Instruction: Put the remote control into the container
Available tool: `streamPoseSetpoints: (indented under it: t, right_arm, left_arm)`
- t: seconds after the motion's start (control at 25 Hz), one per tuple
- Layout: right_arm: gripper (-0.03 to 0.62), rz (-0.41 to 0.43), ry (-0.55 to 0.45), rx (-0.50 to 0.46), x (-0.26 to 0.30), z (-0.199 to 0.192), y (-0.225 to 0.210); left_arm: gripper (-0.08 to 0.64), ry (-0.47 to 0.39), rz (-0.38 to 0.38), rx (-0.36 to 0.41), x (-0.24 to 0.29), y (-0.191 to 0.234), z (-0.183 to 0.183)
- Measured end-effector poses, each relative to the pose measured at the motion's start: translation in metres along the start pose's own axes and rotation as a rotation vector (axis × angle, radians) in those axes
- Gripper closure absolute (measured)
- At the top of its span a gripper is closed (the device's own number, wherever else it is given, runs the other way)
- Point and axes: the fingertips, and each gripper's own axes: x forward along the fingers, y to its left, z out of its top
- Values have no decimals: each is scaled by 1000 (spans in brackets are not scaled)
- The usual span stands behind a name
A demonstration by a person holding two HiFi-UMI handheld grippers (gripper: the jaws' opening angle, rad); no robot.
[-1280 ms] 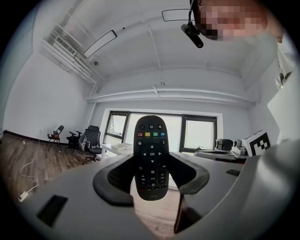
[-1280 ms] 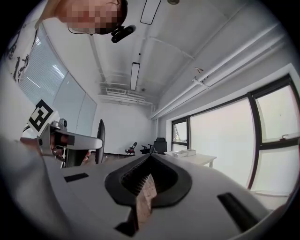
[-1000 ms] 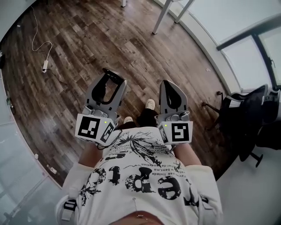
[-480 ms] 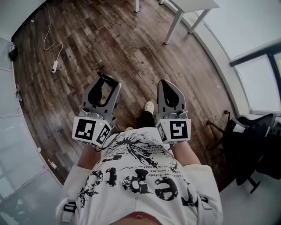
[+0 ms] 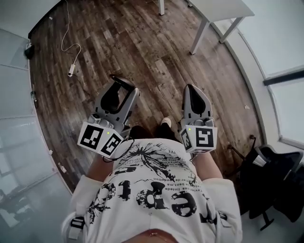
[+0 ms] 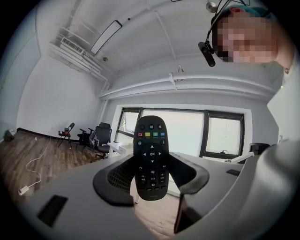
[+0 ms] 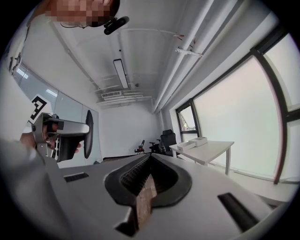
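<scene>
Wood floor [image 5: 118, 42] lies below both my grippers. A white table [image 5: 216, 7] stands ahead of my right gripper [image 5: 192, 88], to its right; its jaws are pressed together, nothing in them. My left gripper [image 5: 124, 85] pinches the remote [image 6: 151, 159] upright between its jaws, buttons facing me.

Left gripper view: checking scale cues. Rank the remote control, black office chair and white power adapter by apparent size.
1. remote control, largest only through nearness to the camera.
2. black office chair.
3. white power adapter, smallest.
</scene>
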Motion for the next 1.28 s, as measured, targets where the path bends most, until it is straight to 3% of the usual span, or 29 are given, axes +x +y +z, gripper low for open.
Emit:
streamPoseSetpoints:
  t: [0.28, 0.56, 0.72, 0.88, 1.12, 1.28]
  right_arm:
    - [591, -45, 23, -17, 26, -1, -28]
    - [591, -146, -1, -47, 83, 13, -35]
    - [591, -187, 19, -85, 141, 18, -22]
    - [591, -220, 20, -129, 209, 28, 1]
    - [591, -177, 5, -158, 305, 39, 60]
    - [591, -146, 50, -167, 350, 31, 78]
  left_arm:
    - [325, 9, -40, -108, 49, 22, -2]
    - [325, 4, -121, -98, 102, 69, 6]
    - [325, -11, -157, -86, 137, 123, 21]
    - [325, -31, -156, -23, 157, 192, 39]
    - [325, -23, -121, -8, 169, 298, 56]
    - [325, -11, -65, -33, 173, 351, 52]
